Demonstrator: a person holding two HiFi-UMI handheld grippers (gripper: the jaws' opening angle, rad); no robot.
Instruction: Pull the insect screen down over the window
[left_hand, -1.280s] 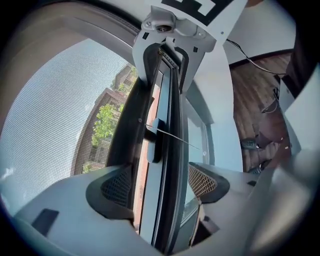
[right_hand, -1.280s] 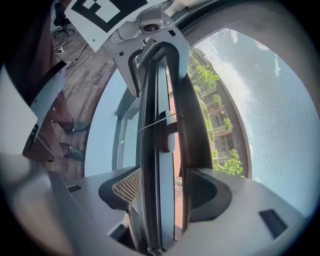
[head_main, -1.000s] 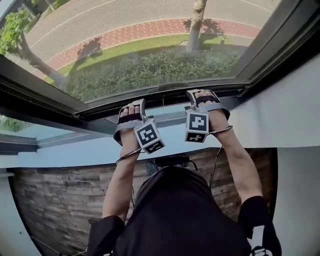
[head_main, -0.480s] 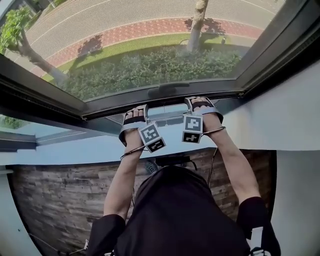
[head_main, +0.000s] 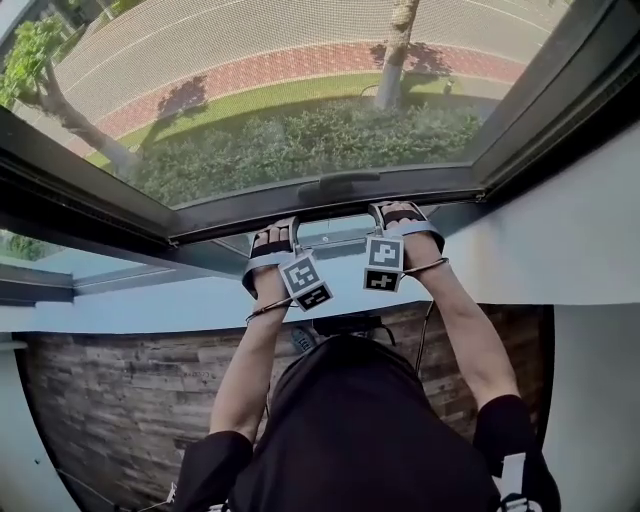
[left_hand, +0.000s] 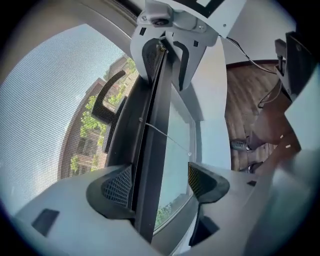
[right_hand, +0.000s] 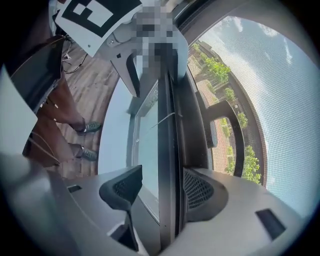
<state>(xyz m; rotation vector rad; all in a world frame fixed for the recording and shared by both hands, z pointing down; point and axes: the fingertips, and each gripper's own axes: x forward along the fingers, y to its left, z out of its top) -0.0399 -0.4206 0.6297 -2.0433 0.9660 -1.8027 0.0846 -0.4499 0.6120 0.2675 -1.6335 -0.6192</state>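
Note:
The insect screen's dark bottom bar runs across the window, with its mesh stretched above it and a curved handle at its middle. My left gripper sits over the bar left of the handle, my right gripper right of it. In the left gripper view the bar lies between the open jaws of the gripper, against the left pad only. In the right gripper view the bar rests against the right pad of the gripper, with a gap to the other pad.
Below the bar lie a strip of glass and the pale window sill. Dark window frames close in both sides. A white wall stands at the right, and a wooden floor lies far below my arms.
Both grippers have come down together with the screen bar, closer to the sill. The jaws stand as before.

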